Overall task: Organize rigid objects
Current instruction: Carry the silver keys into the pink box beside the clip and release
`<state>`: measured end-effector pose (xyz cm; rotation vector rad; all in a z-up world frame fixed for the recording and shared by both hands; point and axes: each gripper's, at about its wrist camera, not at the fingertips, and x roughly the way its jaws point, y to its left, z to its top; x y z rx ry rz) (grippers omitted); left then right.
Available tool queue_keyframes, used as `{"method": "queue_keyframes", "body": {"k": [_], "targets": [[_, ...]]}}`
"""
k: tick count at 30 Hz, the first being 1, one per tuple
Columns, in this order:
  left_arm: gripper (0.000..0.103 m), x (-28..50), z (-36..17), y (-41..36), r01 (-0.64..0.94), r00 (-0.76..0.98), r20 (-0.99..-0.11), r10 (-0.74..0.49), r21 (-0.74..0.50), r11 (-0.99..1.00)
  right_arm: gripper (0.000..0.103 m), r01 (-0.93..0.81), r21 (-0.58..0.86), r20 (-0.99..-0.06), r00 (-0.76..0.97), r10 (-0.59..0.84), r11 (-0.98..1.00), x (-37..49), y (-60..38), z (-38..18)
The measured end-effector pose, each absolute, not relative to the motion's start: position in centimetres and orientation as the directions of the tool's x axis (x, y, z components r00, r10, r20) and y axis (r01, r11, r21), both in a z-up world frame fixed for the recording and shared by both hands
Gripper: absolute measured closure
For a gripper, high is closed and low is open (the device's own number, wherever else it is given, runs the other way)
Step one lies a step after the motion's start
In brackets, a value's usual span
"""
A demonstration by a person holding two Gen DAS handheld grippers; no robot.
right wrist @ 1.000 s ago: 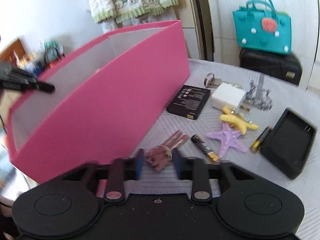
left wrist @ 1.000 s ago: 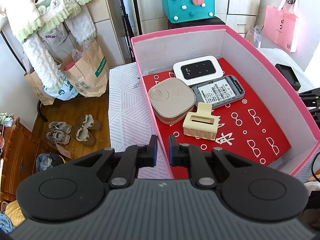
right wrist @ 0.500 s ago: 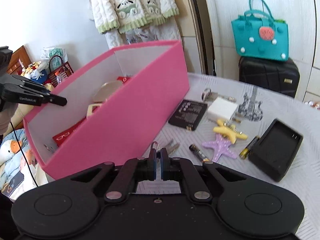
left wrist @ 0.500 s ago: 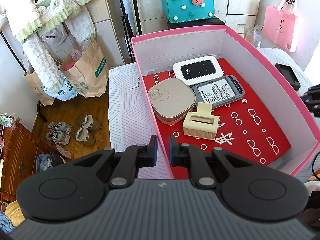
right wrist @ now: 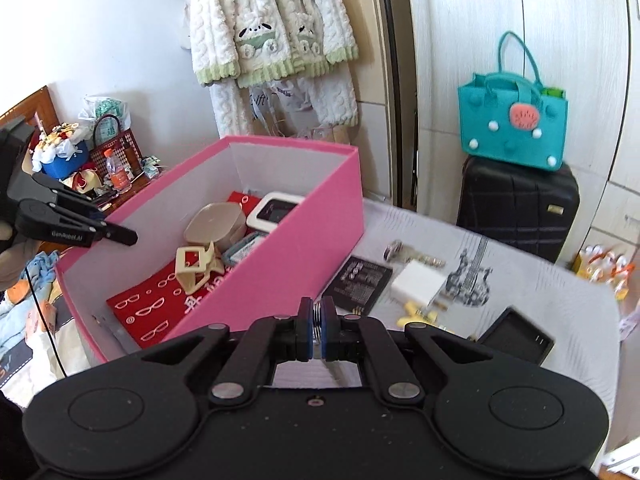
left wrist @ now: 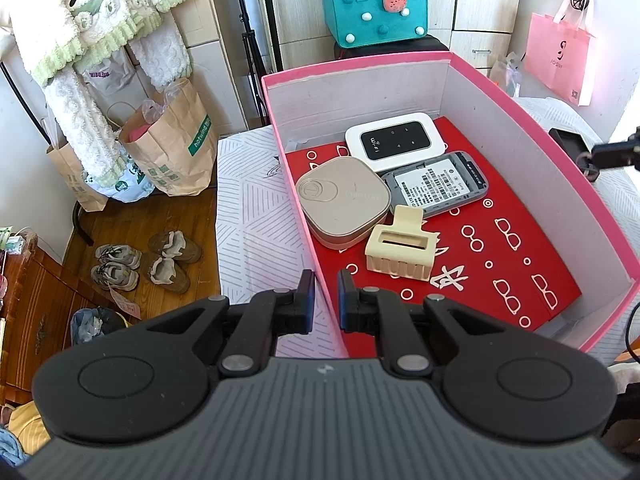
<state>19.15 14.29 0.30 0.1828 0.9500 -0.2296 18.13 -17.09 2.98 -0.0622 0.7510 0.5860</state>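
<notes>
Right gripper [right wrist: 316,330] clenched on key ring [right wrist: 317,322], thin metal edge pinched between pads; keys hang below, out of my view. I hold it just near of pink box [right wrist: 280,256] right wall.

Left gripper [left wrist: 323,300] clamped on box's left wall, steadying it.

Risks:
- ring slips or swivels in pads; grip is on narrow edge
- dangling keys catch box rim on way over, tug box
- drop lands on hair claw [right wrist: 196,264] or wifi router [left wrist: 394,140]; red liner [left wrist: 500,264] near end is free
</notes>
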Motion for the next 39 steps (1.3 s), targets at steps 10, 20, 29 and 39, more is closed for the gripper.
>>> {"method": "queue_keyframes", "body": {"k": [10, 20, 29, 39], "targets": [[0.092, 19.2, 0.3, 14.1, 0.276, 0.561, -0.819, -0.116, 0.054, 0.960, 0.098, -0.597, 0.071, -0.576, 0.629, 0.522, 0.799, 18.6, -15.0, 9.2], [0.092, 19.3, 0.2, 13.8, 0.280, 0.561, -0.819, -0.118, 0.054, 0.959, 0.098, -0.740, 0.159, -0.539, 0.489, 0.685, 0.654, 20.2, -9.5, 11.3], [0.092, 19.6, 0.3, 13.4, 0.274, 0.565, -0.815, -0.129, 0.038, 0.961, 0.098, -0.723, 0.214, -0.665, 0.385, 0.640, 0.657, 22.6, -4.7, 3.4], [0.092, 19.3, 0.1, 14.1, 0.281, 0.567, -0.811, -0.141, 0.030, 0.959, 0.092, -0.675, 0.175, -0.673, 0.449, 0.588, 0.716, 21.3, -8.5, 4.1]]}}
